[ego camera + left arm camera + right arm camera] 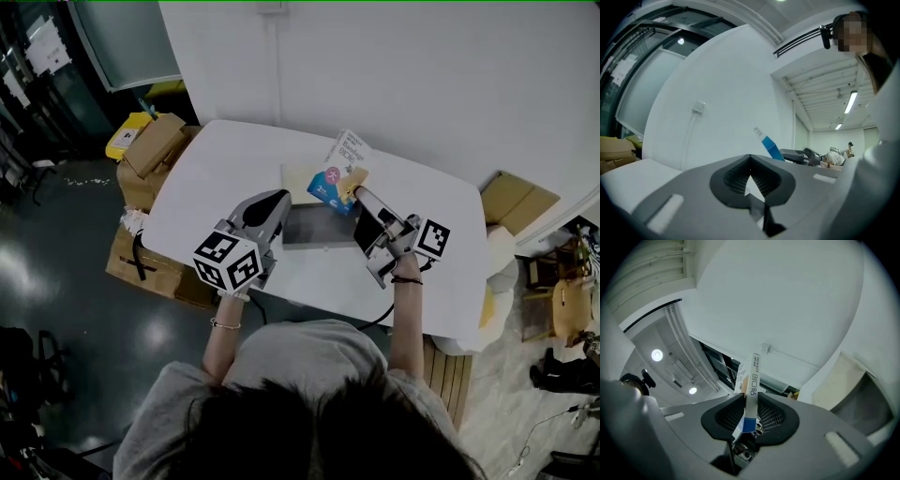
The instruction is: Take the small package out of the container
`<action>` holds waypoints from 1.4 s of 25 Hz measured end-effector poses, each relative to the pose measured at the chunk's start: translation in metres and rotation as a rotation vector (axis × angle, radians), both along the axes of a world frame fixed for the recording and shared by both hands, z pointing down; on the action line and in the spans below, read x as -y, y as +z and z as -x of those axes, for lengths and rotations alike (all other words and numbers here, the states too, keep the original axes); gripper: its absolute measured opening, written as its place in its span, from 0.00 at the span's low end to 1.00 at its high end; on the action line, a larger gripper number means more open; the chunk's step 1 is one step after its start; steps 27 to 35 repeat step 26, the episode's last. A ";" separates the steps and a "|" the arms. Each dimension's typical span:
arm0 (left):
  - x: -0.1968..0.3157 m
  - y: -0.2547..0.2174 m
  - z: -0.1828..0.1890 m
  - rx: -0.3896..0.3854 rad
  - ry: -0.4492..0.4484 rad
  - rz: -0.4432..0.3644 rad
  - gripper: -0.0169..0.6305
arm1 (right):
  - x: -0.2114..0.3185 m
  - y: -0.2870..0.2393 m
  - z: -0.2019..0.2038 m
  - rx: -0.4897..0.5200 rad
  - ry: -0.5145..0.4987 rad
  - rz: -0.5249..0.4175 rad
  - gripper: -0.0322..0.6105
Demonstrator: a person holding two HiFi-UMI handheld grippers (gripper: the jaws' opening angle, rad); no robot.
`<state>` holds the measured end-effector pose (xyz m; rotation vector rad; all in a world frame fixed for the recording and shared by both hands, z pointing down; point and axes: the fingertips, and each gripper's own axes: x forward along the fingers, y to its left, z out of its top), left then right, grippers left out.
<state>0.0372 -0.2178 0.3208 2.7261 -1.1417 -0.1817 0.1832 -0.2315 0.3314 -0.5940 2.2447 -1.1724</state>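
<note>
Small package [751, 380] sits edge-on between the pads of the right gripper [359, 194], which is clamped on it and holds it clear above the grey container [314, 230] on the white table [225, 159]. The left gripper [275, 201], jaws together on nothing, is at the container's left end; contact is unclear. The lift-out looks nearly complete. Next it probably needs carrying to bare tabletop beyond and a gentle release.

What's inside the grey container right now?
The visible floor of the grey container looks bare. Its right end is covered by the right gripper, its far edge by the small package it grips.
</note>
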 end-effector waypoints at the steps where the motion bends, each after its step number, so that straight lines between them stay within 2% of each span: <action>1: -0.001 0.002 0.000 -0.001 0.001 -0.001 0.01 | -0.001 0.002 0.001 0.000 -0.001 -0.002 0.21; 35: 0.003 0.007 -0.007 0.024 0.015 0.020 0.01 | 0.001 0.014 0.004 0.055 -0.024 0.045 0.21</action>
